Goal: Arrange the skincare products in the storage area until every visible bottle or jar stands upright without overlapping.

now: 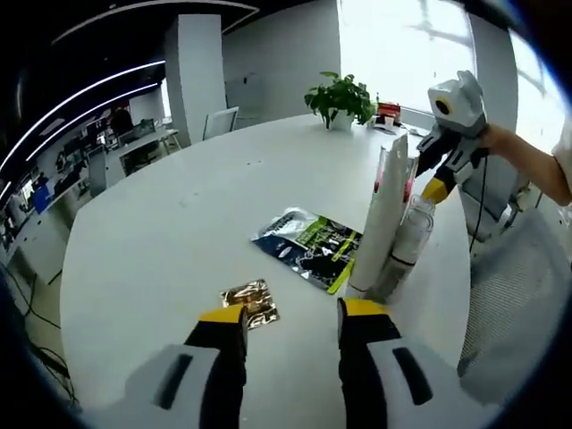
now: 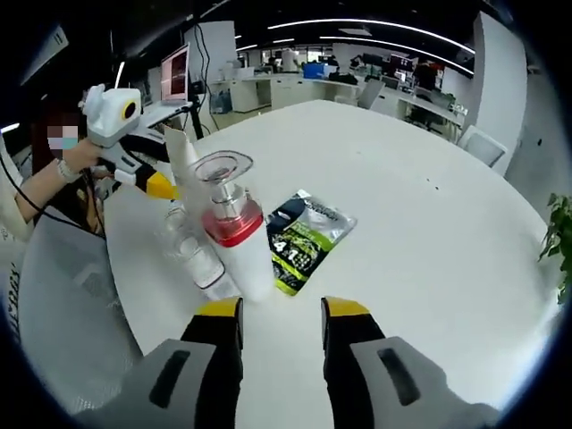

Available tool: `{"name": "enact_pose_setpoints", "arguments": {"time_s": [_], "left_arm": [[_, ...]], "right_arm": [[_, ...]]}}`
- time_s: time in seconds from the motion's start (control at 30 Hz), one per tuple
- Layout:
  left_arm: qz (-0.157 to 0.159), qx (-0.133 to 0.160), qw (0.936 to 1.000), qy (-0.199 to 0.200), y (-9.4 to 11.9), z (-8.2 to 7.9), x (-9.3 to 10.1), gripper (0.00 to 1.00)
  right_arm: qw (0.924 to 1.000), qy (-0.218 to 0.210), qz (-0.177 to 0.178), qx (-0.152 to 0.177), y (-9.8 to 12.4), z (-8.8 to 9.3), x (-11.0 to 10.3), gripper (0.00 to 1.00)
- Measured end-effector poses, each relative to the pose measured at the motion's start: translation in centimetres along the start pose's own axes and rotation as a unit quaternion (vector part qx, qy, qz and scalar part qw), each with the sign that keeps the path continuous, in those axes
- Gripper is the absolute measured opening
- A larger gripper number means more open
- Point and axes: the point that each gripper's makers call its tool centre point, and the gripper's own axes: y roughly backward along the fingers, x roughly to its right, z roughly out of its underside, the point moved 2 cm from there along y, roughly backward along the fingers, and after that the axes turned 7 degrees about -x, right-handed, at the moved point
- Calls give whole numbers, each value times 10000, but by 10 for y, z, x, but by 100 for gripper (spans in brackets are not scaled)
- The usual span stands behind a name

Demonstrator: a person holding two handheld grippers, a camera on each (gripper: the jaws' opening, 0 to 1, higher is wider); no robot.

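Observation:
A tall white bottle [image 2: 243, 255] with a red collar and a clear cap stands upright on the round white table [image 2: 420, 206]. A small clear bottle [image 2: 192, 246] stands touching it, and a white tube [image 2: 183, 152] rises behind. In the left gripper view the white tube [image 1: 380, 223] stands in front, with the small bottle [image 1: 409, 241] beside it. My left gripper [image 1: 293, 315] is open and empty, its right jaw near the tube's base. My right gripper [image 2: 281, 313] is open and empty, just short of the tall bottle. The two grippers face each other across the bottles.
A black and green sachet [image 1: 311, 248] lies flat beside the bottles, and a small gold sachet [image 1: 250, 302] lies near my left gripper. A potted plant [image 1: 340, 98] stands at the table's far edge. A grey mesh chair [image 2: 76, 295] sits by the table edge.

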Motion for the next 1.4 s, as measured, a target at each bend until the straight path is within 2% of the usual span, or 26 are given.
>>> {"name": "enact_pose_setpoints", "arguments": {"time_s": [0.13,0.23,0.37,0.43,0.53,0.6,0.73,0.83,1.0,1.1,1.2,1.3,1.4], "left_arm": [[172,-27,9998,75,-17,-5,-2,28],[251,-66,9997,49,-29,-9,-4,25],[348,-161,9992,148,-45,-10,-6,23],[513,-162,9981,285,-52,-11,-4,21],[521,-255,9975,396,-63,-8,-7,16],[510,-265,9974,441,-70,-7,-10,12],[587,-244,9956,693,-80,-10,-8,7],[667,-257,9938,846,-86,-10,-9,6],[766,-452,9911,986,-98,-3,-14,5],[749,-441,9899,1120,-102,-3,-19,2],[859,-455,9879,1210,-109,-6,-20,2],[838,-516,9873,1247,-109,-4,-14,2],[943,-522,9854,1319,-107,-4,-7,3]], "right_arm": [[9999,-42,-82,91,-10,-4,11,32],[9998,-65,-158,55,-19,-5,19,35],[9998,-172,-118,21,-29,-5,32,30],[9996,-234,-164,25,-32,-5,33,29],[9992,-322,-227,42,-40,-6,35,23],[9989,-366,-282,13,-46,-5,38,25],[9979,-528,-370,68,-56,-9,40,26],[9964,-710,-440,127,-64,-14,40,20],[9955,-794,-505,131,-72,-15,36,21],[9916,-1171,-504,215,-77,-15,36,15],[9896,-1271,-653,185,-80,-10,32,21],[9888,-1340,-645,137,-88,-7,32,19],[9847,-1545,-765,247,-91,-10,33,19]]}}
